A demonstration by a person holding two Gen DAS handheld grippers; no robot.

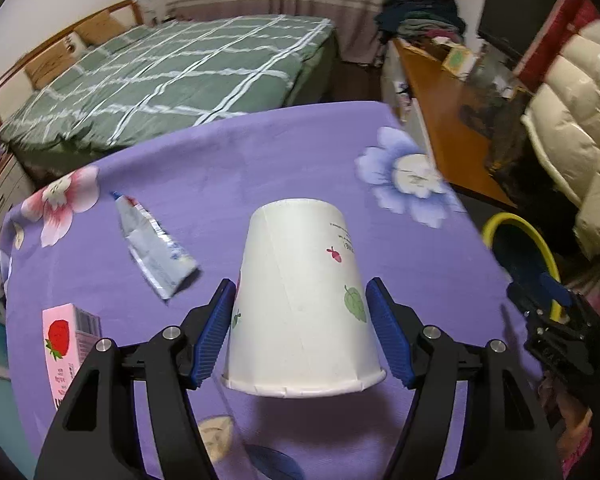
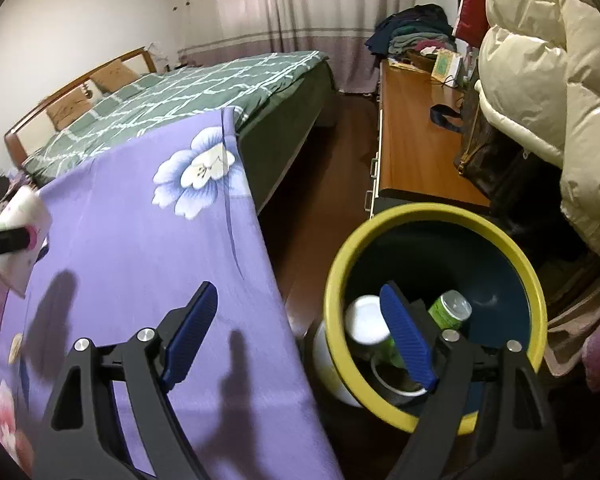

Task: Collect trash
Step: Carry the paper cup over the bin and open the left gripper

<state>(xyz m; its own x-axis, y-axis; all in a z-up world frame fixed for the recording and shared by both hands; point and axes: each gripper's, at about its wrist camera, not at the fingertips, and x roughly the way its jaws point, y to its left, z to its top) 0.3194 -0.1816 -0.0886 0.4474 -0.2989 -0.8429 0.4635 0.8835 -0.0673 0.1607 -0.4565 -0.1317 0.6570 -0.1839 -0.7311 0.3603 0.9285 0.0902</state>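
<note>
White paper cup (image 1: 300, 300) w/ strawberry and leaf print, upside down, is clamped at mid-wall between blue ribbed pads (image 1: 216, 332) of left gripper (image 1: 300, 292), clear of the purple floral tablecloth (image 1: 300, 152); shadow below rim. On the cloth, left of cup: crumpled silver-blue wrapper (image 1: 154, 246), pink strawberry carton (image 1: 66, 344). Right gripper (image 2: 296, 300) has jaws spread wide, nothing between them, positioned over table edge beside yellow-rimmed dark blue bin (image 2: 532, 280). Bin contents: green can (image 2: 450, 310), white container (image 2: 368, 318).
</note>
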